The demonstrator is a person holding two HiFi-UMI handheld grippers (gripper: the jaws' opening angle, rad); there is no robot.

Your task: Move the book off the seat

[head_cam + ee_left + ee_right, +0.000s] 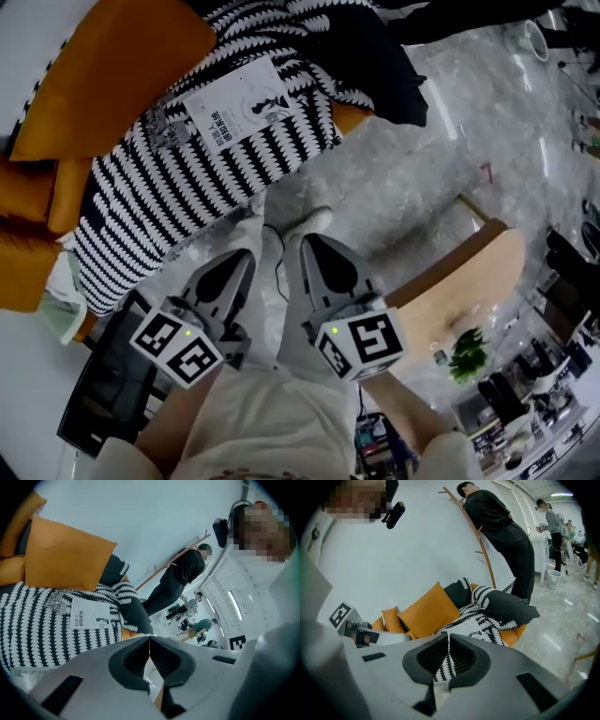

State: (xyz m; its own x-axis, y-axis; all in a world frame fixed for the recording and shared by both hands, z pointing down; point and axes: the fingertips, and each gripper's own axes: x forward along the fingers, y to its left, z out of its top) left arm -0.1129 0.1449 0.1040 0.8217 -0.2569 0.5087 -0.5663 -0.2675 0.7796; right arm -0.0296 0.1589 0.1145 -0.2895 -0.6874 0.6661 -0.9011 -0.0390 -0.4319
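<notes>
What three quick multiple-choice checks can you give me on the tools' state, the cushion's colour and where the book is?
1. The left tool and the right tool are:
A. both shut and empty
B. both wide open
C. one open, one shut

2. The big cushion is:
A. green
B. orange
C. blue

3. The book lies:
A. between the right tool's jaws
B. under the cushion
C. on the black-and-white throw over the seat

Answers:
1. A: in each tool's own view the jaw tips meet with nothing between them.
2. B: it shows plain orange in all three views.
3. C: its white cover rests flat on the throw, apart from both tools.
</notes>
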